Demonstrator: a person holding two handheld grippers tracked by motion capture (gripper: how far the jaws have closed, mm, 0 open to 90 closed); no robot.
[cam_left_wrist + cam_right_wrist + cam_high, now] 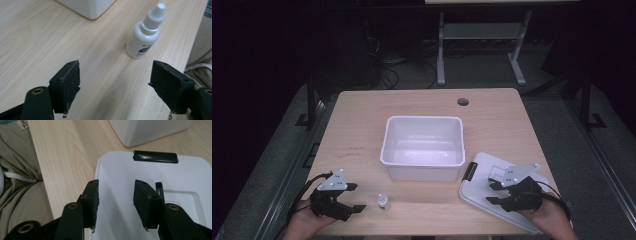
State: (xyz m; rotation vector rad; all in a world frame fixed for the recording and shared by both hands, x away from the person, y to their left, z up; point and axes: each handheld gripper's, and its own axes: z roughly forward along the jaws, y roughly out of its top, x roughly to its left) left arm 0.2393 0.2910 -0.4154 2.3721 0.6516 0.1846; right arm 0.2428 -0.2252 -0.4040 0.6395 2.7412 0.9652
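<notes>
1. Nearest me: my two hand-held grippers at the table's near edge. Table (362, 120) is light wood, with a round hole at the far right.
2. White bin (423, 148) sits mid-table, open top, looks empty.
3. White lid (482, 187) with a black latch (155, 156) lies flat right of the bin, near the front edge.
4. Right gripper (498, 193) hovers over the lid, jaws spread partway, gripping nothing.
5. Left gripper (354, 197) is at front left, jaws spread wide, empty.
6. Small white dropper bottle (145, 32) stands upright on the table just right of the left gripper, in front of the bin, untouched.
</notes>
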